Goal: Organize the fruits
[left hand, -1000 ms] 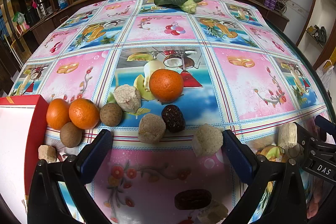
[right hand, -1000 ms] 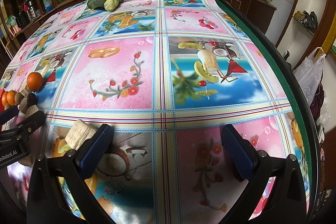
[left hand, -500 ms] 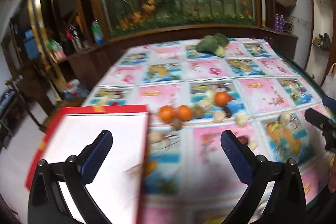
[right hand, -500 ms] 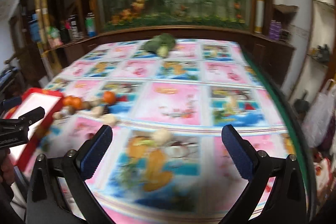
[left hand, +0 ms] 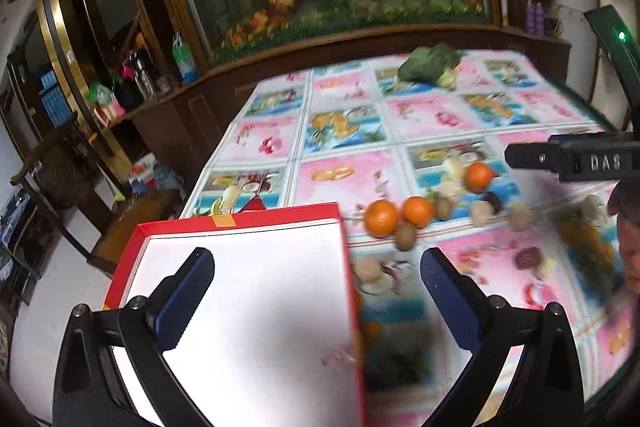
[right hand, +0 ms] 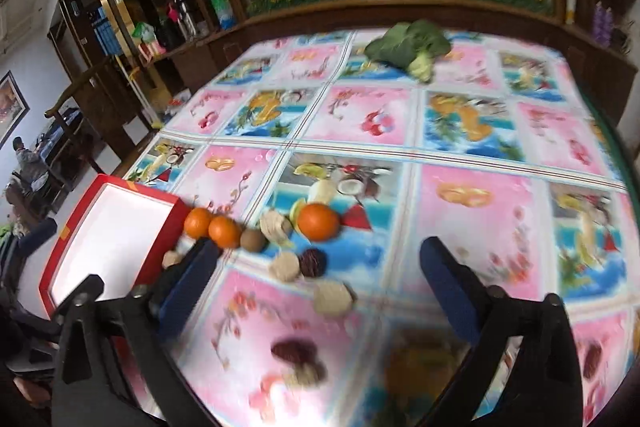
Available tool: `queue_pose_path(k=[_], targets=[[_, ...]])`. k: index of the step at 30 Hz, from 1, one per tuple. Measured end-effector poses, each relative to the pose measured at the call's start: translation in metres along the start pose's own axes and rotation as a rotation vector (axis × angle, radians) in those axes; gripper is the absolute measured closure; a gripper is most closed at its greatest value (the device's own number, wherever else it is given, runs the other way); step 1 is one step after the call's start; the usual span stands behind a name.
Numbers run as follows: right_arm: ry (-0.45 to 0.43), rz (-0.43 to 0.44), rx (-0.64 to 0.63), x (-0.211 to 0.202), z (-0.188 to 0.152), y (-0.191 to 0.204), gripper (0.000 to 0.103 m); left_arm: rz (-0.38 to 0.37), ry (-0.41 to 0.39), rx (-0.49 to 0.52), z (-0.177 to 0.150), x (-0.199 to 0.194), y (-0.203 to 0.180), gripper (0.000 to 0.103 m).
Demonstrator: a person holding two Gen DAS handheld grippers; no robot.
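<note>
Left gripper point(left hand: 316, 267) is spread wide with nothing between the blue pads, hanging over the near right edge of the red box point(left hand: 240, 223) (white inside, and it looks empty from here). Right gripper point(right hand: 320, 259) has its jaws apart too and nothing pinched in them; they have just been closing in a bit. Its left finger sits in front of the box's right wall in the right wrist view.

Just beyond the right gripper's jaws is the fruit cluster. Two oranges point(right hand: 212, 225) sit touching each other right beside the box's far right corner, with a brown kiwi-looking fruit point(right hand: 253, 239) next to them. A third orange point(right hand: 318, 221) is a little further right, a pale beige lump point(right hand: 275, 225) between it and the kiwi. Nearer in are another beige piece point(right hand: 285, 265), a dark red fruit point(right hand: 313, 262) touching it, and one more beige piece point(right hand: 333, 297) nearer still. Closest to the camera there's a dark reddish date-like thing point(right hand: 295, 351), pretty blurred.

All of it is on the pink and blue fruit-print tablecloth point(right hand: 472, 227). A leafy green vegetable point(right hand: 408, 47) lies at the far end, well apart from everything else.
</note>
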State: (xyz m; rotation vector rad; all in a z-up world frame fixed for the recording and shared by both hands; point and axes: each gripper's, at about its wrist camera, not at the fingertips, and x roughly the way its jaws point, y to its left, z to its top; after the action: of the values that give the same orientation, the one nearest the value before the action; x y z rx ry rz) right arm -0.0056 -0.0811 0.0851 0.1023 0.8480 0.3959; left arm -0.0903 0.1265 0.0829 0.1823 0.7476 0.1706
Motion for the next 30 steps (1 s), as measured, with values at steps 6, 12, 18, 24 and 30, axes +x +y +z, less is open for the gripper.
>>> queue_pose_path(k=[6, 12, 18, 24, 30], targets=[[0.105, 0.08, 0.058, 0.042, 0.018, -0.01, 0.038, -0.058, 0.06, 0.05, 0.014, 0.024, -0.012, 0.001], [0.158, 0.176, 0.131, 0.06, 0.015, -0.028, 0.041, -0.122, 0.047, 0.237, 0.022, 0.035, -0.055, 0.016], [0.216, 0.234, 0.202, 0.078, 0.012, -0.037, 0.051, -0.229, 0.094, 0.348, 0.039, 0.062, -0.07, 0.036], [0.202, 0.234, 0.184, 0.08, 0.011, -0.031, 0.054, -0.311, 0.145, 0.398, 0.038, 0.079, -0.075, 0.048], [0.194, 0.248, 0.19, 0.084, 0.011, -0.033, 0.067, -0.372, 0.168, 0.45, 0.037, 0.094, -0.08, 0.057]])
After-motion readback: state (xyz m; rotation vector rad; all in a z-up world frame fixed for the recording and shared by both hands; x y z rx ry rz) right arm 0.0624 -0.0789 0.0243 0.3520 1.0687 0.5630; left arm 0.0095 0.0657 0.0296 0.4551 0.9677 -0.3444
